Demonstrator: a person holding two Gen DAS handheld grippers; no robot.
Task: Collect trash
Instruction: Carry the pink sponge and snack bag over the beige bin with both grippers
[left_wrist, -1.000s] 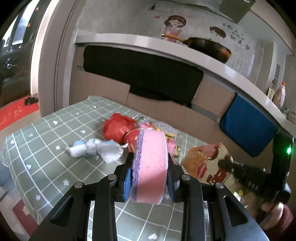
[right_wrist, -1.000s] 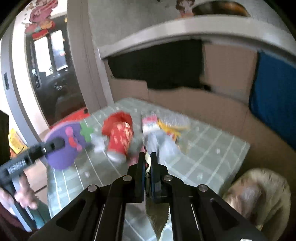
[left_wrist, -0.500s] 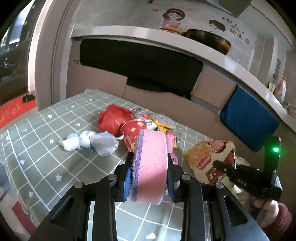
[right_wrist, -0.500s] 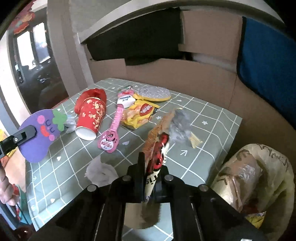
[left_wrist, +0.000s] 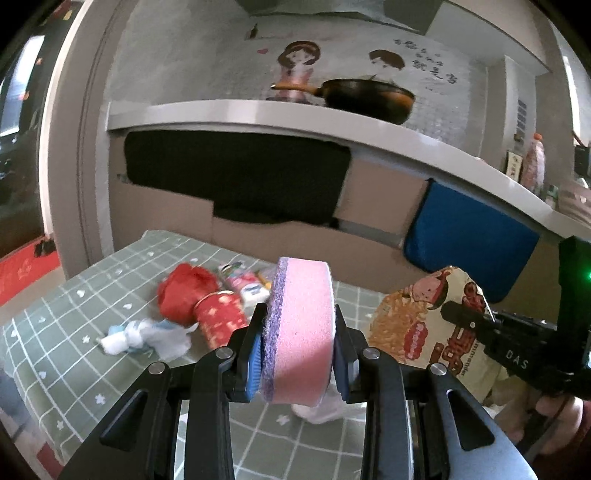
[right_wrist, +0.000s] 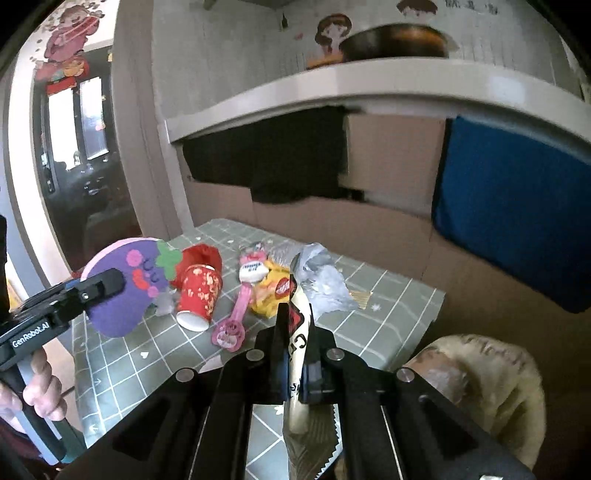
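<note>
My left gripper is shut on a thick pink sponge with a purple face. In the right wrist view the sponge shows as a purple eggplant shape at the left. My right gripper is shut on a printed snack wrapper, held above the table's near right corner. The left wrist view shows the wrapper at the right. On the green checked tablecloth lie a red paper cup, a pink packet, a yellow packet, clear plastic and white tissue.
A beige bag holding trash sits below the table's right edge. Behind the table run cardboard panels, a black cloth and a blue cloth under a white counter with a pan. A hand grips the left tool.
Both grippers have risen, with more of the wall and counter in view. The sponge stays gripped on the left. The right gripper has come up off the table holding the wrapper.
</note>
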